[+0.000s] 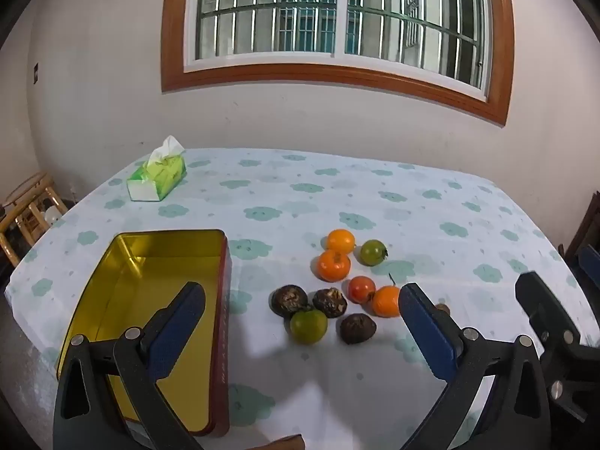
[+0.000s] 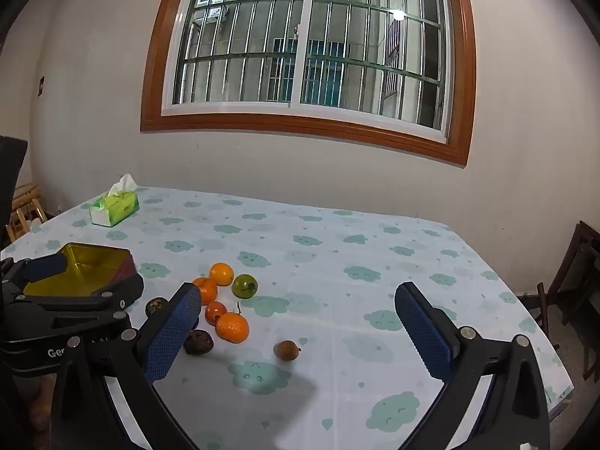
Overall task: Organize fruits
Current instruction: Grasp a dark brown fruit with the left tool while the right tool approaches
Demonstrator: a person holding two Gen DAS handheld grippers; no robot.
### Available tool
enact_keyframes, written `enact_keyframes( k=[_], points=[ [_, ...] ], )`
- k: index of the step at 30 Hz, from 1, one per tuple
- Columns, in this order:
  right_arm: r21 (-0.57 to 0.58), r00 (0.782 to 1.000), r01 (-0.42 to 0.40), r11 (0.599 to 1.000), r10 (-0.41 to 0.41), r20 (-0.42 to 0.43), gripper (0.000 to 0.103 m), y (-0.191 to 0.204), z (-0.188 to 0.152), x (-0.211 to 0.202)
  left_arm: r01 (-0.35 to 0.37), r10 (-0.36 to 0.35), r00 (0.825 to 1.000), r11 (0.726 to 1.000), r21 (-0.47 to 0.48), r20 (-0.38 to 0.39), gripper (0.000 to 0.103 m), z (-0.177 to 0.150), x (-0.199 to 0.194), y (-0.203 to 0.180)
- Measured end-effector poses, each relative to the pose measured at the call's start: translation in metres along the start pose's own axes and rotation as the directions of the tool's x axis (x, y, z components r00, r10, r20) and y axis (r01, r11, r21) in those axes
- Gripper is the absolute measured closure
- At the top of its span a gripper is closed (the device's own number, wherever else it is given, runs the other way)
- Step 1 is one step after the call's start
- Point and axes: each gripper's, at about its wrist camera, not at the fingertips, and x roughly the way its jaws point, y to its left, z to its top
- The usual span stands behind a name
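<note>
A pile of fruits lies on the tablecloth: orange mandarins, a green one, a green tomato, a red one and dark wrinkled fruits. An open gold-lined tin box sits left of them. My left gripper is open and empty above the near side of the pile, its left finger over the tin. My right gripper is open and empty. The mandarin and a small brown fruit lie between its fingers. The tin shows at left.
A green tissue box stands at the table's far left. The right gripper's body shows at the right of the left wrist view. A wooden stool stands off the left edge, dark chairs off the right.
</note>
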Motion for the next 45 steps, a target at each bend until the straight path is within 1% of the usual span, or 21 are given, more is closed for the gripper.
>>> enact_keyframes(
  k=[4,6,7,8,10,12,15,16,18,19,20,22,25,27,31,32,33,37,39,43,45],
  points=[
    [0.008,1.0,0.0,1.0,0.0,-0.018,0.001,0.0,0.001,0.002,-0.013,0.013,1.0,1.0,0.009,-0.01,0.001,-0.006,-0.003,-0.002],
    [0.018,1.0,-0.006,1.0,0.007,-0.024,0.001,-0.002,-0.002,0.005,-0.002,0.002,1.0,1.0,0.012,-0.011,0.001,-0.01,0.001,-0.001],
    [0.033,1.0,-0.01,0.999,0.01,-0.01,0.001,-0.009,-0.003,0.0,0.002,-0.001,1.0,1.0,0.024,-0.026,0.001,-0.014,0.002,-0.002],
    [0.04,1.0,-0.012,0.999,0.013,-0.023,0.001,-0.014,-0.006,0.004,0.008,-0.007,0.999,0.999,0.037,-0.04,0.001,-0.017,0.002,-0.003],
    [0.041,0.999,-0.001,0.999,0.002,-0.033,0.001,-0.02,-0.011,0.005,0.053,-0.046,0.994,0.997,0.063,-0.103,0.001,-0.021,0.011,-0.001],
    [0.044,0.997,0.003,0.999,0.001,-0.079,0.001,-0.03,-0.017,0.016,0.093,-0.077,0.984,0.991,0.096,-0.161,0.001,-0.025,0.02,-0.005],
    [0.059,0.99,0.005,0.998,0.003,-0.142,0.001,-0.045,-0.028,0.031,0.129,-0.097,0.975,0.979,0.158,-0.198,0.002,-0.032,0.026,-0.008],
    [0.071,0.987,0.001,0.997,0.01,-0.16,0.001,-0.049,-0.032,0.035,0.155,-0.115,0.969,0.972,0.175,-0.22,0.003,-0.033,0.028,-0.013],
    [0.093,0.982,-0.013,0.996,0.03,-0.186,0.001,-0.057,-0.04,0.044,0.189,-0.143,0.96,0.966,0.179,-0.243,0.017,-0.032,0.032,-0.016],
    [0.098,0.98,-0.02,0.995,0.039,-0.196,0.001,-0.058,-0.042,0.047,0.216,-0.163,0.949,0.96,0.177,-0.27,0.029,-0.031,0.037,-0.019],
    [0.099,0.978,-0.024,0.995,0.044,-0.204,0.001,-0.06,-0.043,0.051,0.238,-0.178,0.937,0.955,0.175,-0.302,0.036,-0.029,0.043,-0.022],
    [0.098,0.976,-0.028,0.995,0.048,-0.213,0.001,-0.062,-0.046,0.056,0.275,-0.204,0.913,0.947,0.164,-0.354,0.04,-0.027,0.057,-0.029],
    [0.112,0.973,-0.025,0.993,0.05,-0.223,0.001,-0.068,-0.048,0.063,0.318,-0.237,0.894,0.933,0.166,-0.38,0.04,-0.025,0.071,-0.04],
    [0.126,0.972,-0.02,0.992,0.049,-0.229,0.001,-0.075,-0.05,0.067,0.327,-0.233,0.884,0.928,0.179,-0.406,0.041,-0.026,0.081,-0.047],
    [0.158,0.969,-0.012,0.987,0.05,-0.241,0.001,-0.088,-0.054,0.074,0.33,-0.213,0.847,0.929,0.167,-0.487,0.055,-0.032,0.108,-0.058],
    [0.163,0.969,-0.009,0.987,0.049,-0.244,0.001,-0.09,-0.055,0.075,0.316,-0.199,0.849,0.933,0.169,-0.49,0.056,-0.033,0.114,-0.059],
    [0.165,0.968,-0.008,0.986,0.049,-0.246,0.001,-0.092,-0.056,0.077,0.304,-0.19,0.86,0.936,0.177,-0.473,0.056,-0.033,0.115,-0.059],
    [0.179,0.965,-0.011,0.984,0.058,-0.255,0.001,-0.097,-0.061,0.082,0.269,-0.162,0.871,0.947,0.175,-0.464,0.056,-0.031,0.123,-0.058],
    [0.181,0.963,-0.016,0.983,0.064,-0.263,0.001,-0.097,-0.063,0.085,0.257,-0.151,0.87,0.951,0.17,-0.469,0.056,-0.031,0.126,-0.058],
    [0.195,0.96,-0.026,0.98,0.079,-0.27,0.001,-0.098,-0.066,0.089,0.24,-0.128,0.885,0.95,0.202,-0.447,0.056,-0.034,0.129,-0.062],
    [0.2,0.958,-0.029,0.979,0.084,-0.272,0.001,-0.098,-0.067,0.091,0.234,-0.122,0.888,0.95,0.208,-0.443,0.055,-0.035,0.131,-0.063]
  ],
)
